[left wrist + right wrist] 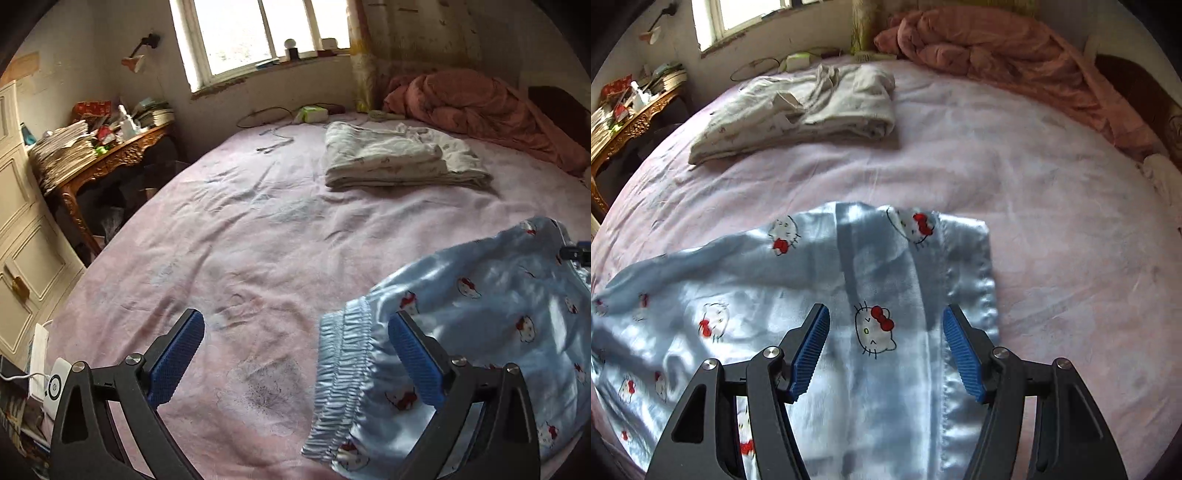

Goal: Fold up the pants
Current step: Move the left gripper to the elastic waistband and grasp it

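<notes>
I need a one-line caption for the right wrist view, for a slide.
Open right gripper above light blue cat-print pants on a pink bed sheet, folded cream garment behind.

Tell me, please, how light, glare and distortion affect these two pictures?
Left wrist view: the window is blown out white, the bed bows from fisheye, and the corners go black. Right wrist view: the satin pants show bright sheen patches with soft shadow under the jaws; the bed edge curves strongly, and the far wall looks dim.
</notes>
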A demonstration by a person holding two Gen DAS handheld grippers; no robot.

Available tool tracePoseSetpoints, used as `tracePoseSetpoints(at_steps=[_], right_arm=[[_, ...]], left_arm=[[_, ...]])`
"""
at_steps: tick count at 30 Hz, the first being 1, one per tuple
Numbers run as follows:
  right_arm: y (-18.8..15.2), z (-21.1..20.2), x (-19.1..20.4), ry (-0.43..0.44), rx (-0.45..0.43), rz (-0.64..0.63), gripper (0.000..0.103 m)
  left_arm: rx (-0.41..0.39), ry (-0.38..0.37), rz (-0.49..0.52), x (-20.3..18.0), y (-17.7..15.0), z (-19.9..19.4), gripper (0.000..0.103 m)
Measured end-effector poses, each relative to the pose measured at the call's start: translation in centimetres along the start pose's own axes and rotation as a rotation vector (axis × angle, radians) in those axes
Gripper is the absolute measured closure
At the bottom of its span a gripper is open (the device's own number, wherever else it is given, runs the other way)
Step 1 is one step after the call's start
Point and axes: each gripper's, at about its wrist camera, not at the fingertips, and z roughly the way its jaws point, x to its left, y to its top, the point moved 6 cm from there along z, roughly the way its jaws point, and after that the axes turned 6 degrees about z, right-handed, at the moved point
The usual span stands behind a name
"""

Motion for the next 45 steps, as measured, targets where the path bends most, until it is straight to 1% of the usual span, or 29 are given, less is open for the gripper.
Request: tracePoseSetpoints(at_steps=[2, 3, 5, 8, 9, 10, 12, 14, 15, 16, 17, 18, 20, 21, 22, 24, 26, 28, 31, 32, 33, 36, 38, 40, 41, 43, 44, 45], right_arm=[[0.2, -1.8, -0.6, -0.009, -0.038, 0.007, 0.037], [0.3, -2.7, -1.1, -0.004, -0.054, 0.025, 0.036], [0.1, -4.3, -1.8, 0.014, -0.071, 0.057, 0.034], [-0.3, -7.1, -1.8, 0.018, -0.126, 0.056, 0.034], [-0.5, -8.1, -1.7, 0.021, -0.152, 0.057, 0.034], [-0.7, -8.9, -1.6, 0.034, -0.171, 0.06, 0.033], [-1.5, -10.6, -1.3, 0.089, -0.198, 0.068, 0.032], [-2.5, -12.0, -1.2, 0.163, -0.227, 0.078, 0.03], [-2.9, -12.6, -1.2, 0.198, -0.242, 0.086, 0.027], [-3.3, -13.1, -1.1, 0.221, -0.257, 0.092, 0.026], [-3.7, -13.3, -1.1, 0.227, -0.269, 0.093, 0.026], [-3.9, -13.4, -1.1, 0.22, -0.283, 0.092, 0.026], [-4.4, -13.4, -1.1, 0.191, -0.306, 0.096, 0.026], [-4.6, -13.3, -1.3, 0.176, -0.3, 0.102, 0.026], [-4.9, -13.1, -1.3, 0.172, -0.287, 0.105, 0.026], [-5.3, -12.8, -1.6, 0.18, -0.264, 0.122, 0.026], [-5.7, -12.5, -2.2, 0.174, -0.262, 0.146, 0.025], [-6.0, -12.2, -2.6, 0.158, -0.262, 0.163, 0.023], [-6.3, -12.2, -2.3, 0.163, -0.267, 0.155, 0.023], [-6.4, -12.3, -2.1, 0.164, -0.27, 0.147, 0.023], [-6.5, -12.5, -1.9, 0.166, -0.274, 0.14, 0.023], [-6.9, -12.8, -0.8, 0.185, -0.28, 0.112, 0.023], [-7.2, -12.9, -0.1, 0.206, -0.276, 0.089, 0.023], [-7.6, -13.0, 0.6, 0.223, -0.277, 0.062, 0.023], [-7.7, -13.0, 0.9, 0.227, -0.273, 0.05, 0.023], [-8.1, -12.8, 1.5, 0.239, -0.266, 0.031, 0.023], [-8.3, -12.7, 1.7, 0.24, -0.261, 0.022, 0.023], [-8.4, -12.4, 1.9, 0.235, -0.253, 0.014, 0.023]], left_arm=[[0.044, -0.012, -0.012, 0.2, -0.5, 0.3, 0.004], [0.065, -0.023, -0.029, 0.3, -0.8, 0.5, 0.004], [0.1, -0.072, -0.075, 0.8, -1.7, 0.8, 0.004], [0.133, -0.155, -0.09, 0.5, -2.6, 0.6, 0.004], [0.136, -0.172, -0.085, 0.3, -2.8, 0.5, 0.004], [0.134, -0.173, -0.081, 0.2, -3.0, 0.3, 0.004], [0.119, -0.16, -0.064, 0.0, -3.2, -0.4, 0.004], [0.092, -0.167, -0.052, -0.4, -3.5, -1.3, 0.004], [0.071, -0.177, -0.052, -0.6, -3.6, -1.8, 0.004], [0.028, -0.206, -0.057, -0.8, -3.6, -2.6, 0.004], [-0.04, -0.245, -0.067, -1.0, -3.6, -3.7, 0.003], [-0.091, -0.246, -0.078, -0.9, -3.6, -4.7, 0.0], [-0.162, -0.155, -0.084, -0.6, -3.7, -6.1, 0.0], [-0.197, -0.108, -0.081, -0.4, -3.8, -6.8, 0.0], [-0.227, -0.08, -0.084, -0.1, -3.9, -7.4, 0.0], [-0.268, -0.061, -0.118, 0.7, -4.1, -8.2, 0.0], [-0.268, -0.072, -0.174, 1.5, -4.5, -8.5, 0.0], [-0.244, -0.086, -0.219, 2.3, -5.2, -8.3, 0.0], [-0.182, -0.105, -0.252, 2.7, -6.6, -7.0, 0.0], [-0.156, -0.128, -0.266, 2.7, -7.1, -6.3, 0.0], [-0.134, -0.168, -0.293, 2.6, -7.7, -5.8, 0.001], [-0.09, -0.356, -0.41, 2.0, -9.2, -4.4, 0.001], [-0.082, -0.454, -0.506, 1.9, -10.0, -3.7, 0.005], [-0.069, -0.539, -0.594, 1.8, -10.5, -2.9, 0.017], [-0.06, -0.547, -0.621, 1.5, -10.6, -2.5, 0.02], [-0.066, -0.522, -0.627, 1.5, -10.6, -2.4, 0.035], [-0.067, -0.536, -0.637, 1.4, -10.5, -2.4, 0.038], [-0.067, -0.558, -0.652, 1.3, -10.5, -2.4, 0.042]])
